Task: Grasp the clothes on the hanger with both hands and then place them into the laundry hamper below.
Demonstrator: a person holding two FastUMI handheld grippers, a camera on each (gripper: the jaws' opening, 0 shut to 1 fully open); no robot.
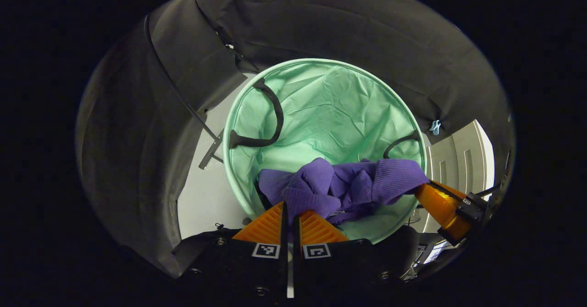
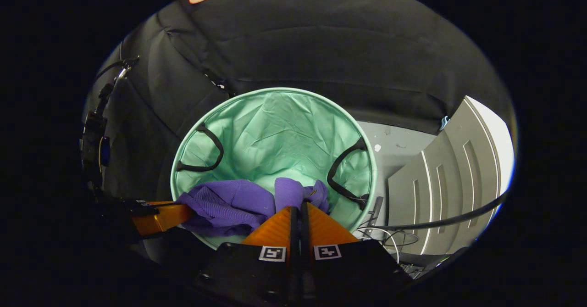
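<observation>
both grippers, left point(image 1: 290, 206) and right point(image 2: 299, 208), pinched the soft, limp purple knit garment point(image 1: 339, 183) at opposite ends over the round mint fabric hamper point(image 1: 321, 105), rim toward 12 o'clock.

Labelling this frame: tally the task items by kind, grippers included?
Purple garment: 1, bunched over the hamper's opening, pinched by both grippers
Green hamper: 1
Black hamper handles: 2
Grippers: 2, left gripper and right gripper
Total: 6

Your way down into the hamper point(image 1: 330, 109) is open; the purple garment point(image 1: 339, 185) crowds its near rim, handles point(image 1: 270, 114) possibly snagging.
</observation>
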